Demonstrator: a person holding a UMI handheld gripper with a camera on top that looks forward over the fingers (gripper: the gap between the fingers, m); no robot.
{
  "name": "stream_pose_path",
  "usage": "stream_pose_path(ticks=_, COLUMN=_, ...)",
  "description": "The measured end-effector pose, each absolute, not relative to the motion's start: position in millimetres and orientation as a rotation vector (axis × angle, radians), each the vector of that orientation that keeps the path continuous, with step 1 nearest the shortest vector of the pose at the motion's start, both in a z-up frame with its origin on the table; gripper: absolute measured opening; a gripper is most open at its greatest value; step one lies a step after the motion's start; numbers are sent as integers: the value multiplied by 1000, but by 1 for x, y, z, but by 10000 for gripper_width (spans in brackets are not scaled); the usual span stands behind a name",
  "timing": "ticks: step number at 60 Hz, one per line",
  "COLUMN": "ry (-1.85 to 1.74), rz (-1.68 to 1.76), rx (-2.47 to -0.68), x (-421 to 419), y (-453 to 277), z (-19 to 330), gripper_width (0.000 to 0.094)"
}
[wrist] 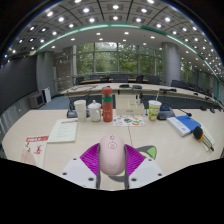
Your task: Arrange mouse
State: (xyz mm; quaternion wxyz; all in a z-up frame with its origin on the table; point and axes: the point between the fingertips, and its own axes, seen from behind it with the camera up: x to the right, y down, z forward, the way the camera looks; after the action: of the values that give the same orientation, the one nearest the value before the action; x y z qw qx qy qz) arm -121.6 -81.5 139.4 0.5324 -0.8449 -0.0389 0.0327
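A pale pink mouse (112, 152) sits between my gripper's (112, 160) two fingers, its nose pointing ahead. The magenta pads (90, 157) press on both of its sides, so the gripper is shut on it. The mouse is over the near part of a light table (160, 145); I cannot tell whether it rests on the table or is held just above it.
Beyond the fingers stand a red bottle (107, 103), two white cups (81, 108), and a green cup (154, 110). A paper sheet (63, 131) and a red-and-white leaflet (36, 148) lie to the left. A blue notebook (183, 124) lies to the right.
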Motion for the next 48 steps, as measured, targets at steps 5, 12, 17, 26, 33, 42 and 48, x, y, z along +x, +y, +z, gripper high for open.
stream_pose_path(ticks=5, ry=-77, rz=65, rx=-2055, x=-97, y=-54, z=110, gripper_width=310)
stream_pose_path(ticks=12, ry=-80, rz=58, rx=-2128, x=-72, y=-36, z=59, gripper_width=310)
stream_pose_path(ticks=17, ry=-70, rz=76, rx=-2176, x=-66, y=-30, z=27, gripper_width=321)
stream_pose_path(ticks=26, ry=-55, rz=88, rx=-2218, x=-57, y=-30, z=-6, gripper_width=472)
stream_pose_path(ticks=33, ry=-104, rz=108, rx=-2234, x=-63, y=-41, z=2, gripper_width=838)
stream_pose_path(ticks=42, ry=-98, rz=69, rx=-2224, x=-55, y=-67, z=38, gripper_width=857)
stream_pose_path(ticks=48, ry=-77, rz=39, rx=-2215, x=-52, y=-97, z=72, gripper_width=854)
